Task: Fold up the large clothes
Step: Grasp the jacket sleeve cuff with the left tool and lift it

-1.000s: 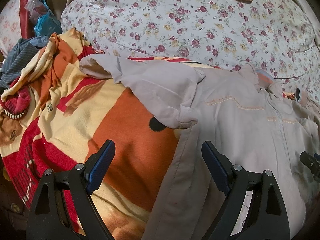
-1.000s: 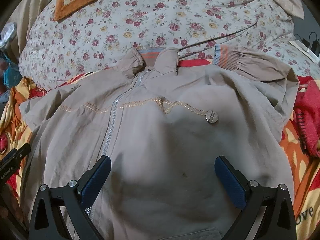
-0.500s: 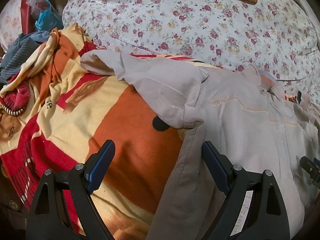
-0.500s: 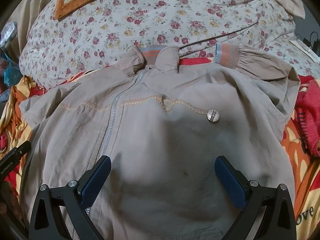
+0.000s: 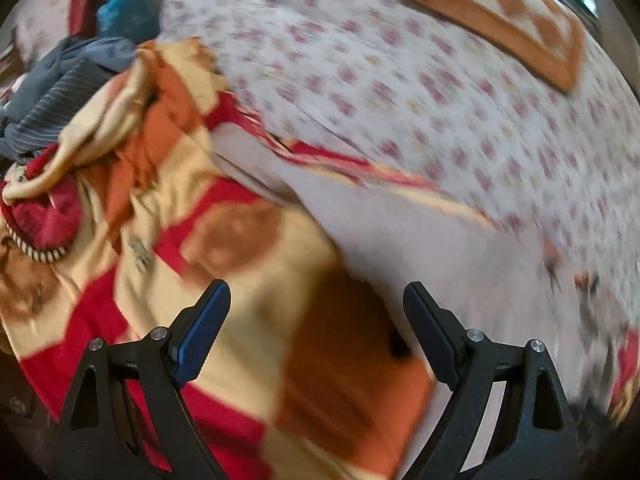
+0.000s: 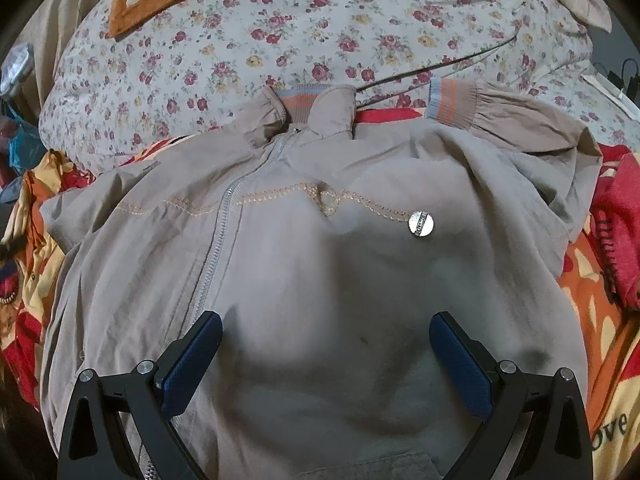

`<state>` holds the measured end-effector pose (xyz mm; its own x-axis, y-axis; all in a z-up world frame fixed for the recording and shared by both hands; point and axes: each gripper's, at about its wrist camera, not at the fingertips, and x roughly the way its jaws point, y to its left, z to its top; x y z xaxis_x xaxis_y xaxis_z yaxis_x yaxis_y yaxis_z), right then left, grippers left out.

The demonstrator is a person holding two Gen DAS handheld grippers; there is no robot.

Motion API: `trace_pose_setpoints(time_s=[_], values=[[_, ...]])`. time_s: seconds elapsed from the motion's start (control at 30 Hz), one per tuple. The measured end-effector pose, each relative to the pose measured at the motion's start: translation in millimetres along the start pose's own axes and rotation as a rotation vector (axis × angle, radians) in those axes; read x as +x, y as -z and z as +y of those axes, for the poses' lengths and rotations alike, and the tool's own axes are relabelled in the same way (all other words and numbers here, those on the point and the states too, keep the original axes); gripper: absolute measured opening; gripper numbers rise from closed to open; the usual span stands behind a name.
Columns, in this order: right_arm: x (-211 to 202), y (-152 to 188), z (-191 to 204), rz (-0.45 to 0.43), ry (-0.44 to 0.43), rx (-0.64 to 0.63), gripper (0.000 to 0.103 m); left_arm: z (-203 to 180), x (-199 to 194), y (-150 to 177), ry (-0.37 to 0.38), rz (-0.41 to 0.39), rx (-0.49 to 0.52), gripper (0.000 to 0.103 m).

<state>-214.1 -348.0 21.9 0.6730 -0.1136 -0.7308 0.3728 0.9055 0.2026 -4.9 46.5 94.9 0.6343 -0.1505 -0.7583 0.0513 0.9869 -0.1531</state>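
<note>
Early in the fold: beige zip jacket [image 6: 320, 280] spread front-up on the orange-and-red blanket [image 6: 600, 320], collar [image 6: 312, 104] toward the floral quilt [image 6: 280, 20], nothing yet turned over the body. Right hand-held gripper [image 6: 325, 354] poised directly above the lower chest panel, jaws wide apart, nothing between them; zipper [image 6: 218, 248] running just inside its left finger, metal snap button [image 6: 421, 223] ahead and slightly right. Right-side sleeve lying bent upward past the shoulder, striped cuff [image 6: 450, 104] far ahead and right, near the collar.

Left hand-held gripper [image 5: 316, 330] also spread open and empty, hovering over the blanket just off the jacket's left edge. Heavily smeared view there; pale cloth ahead and right of the fingers probably the jacket's left sleeve [image 5: 400, 232], though not certain. Heap of other garments [image 5: 60, 96] far ahead-left.

Step in hand, by the look of it: reaching for the sleeves before folding them inward. Next move calls for lowering the left jaws onto that sleeve edge, pinching only one layer clear of the blanket, then carrying it across the chest; likewise the right toward the cuff, not the flat panel beneath.
</note>
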Motion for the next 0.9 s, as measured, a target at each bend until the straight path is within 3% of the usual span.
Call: trace_pose_setpoints(time_s=[0.23,0.53,0.6,0.67,0.73,0.77,0.9], values=[[7,0,2,0.012,0.002,-0.015,0.103,59,60,-74,-0.111,-0.016,-0.155,0.088],[12,-3,2,0.008,-0.002,-0.058,0.103,86,144,-106,-0.125,0.027,-0.288,0.087],[13,-4,2,0.004,-0.005,-0.074,0.103,87,157,-107,-0.108,0.048,-0.297,0.07],[15,-5,3,-0.002,-0.003,-0.089,0.103,87,168,-107,-0.088,0.085,-0.307,0.035],[16,-6,3,-0.009,-0.004,-0.1,0.103,89,169,-106,-0.071,0.088,-0.317,0.02],[16,-6,3,-0.012,-0.006,-0.104,0.103,89,167,-106,-0.059,0.08,-0.323,0.014],[11,-7,0,-0.03,-0.017,-0.097,0.102,83,132,-108,0.07,0.019,-0.33,0.009]])
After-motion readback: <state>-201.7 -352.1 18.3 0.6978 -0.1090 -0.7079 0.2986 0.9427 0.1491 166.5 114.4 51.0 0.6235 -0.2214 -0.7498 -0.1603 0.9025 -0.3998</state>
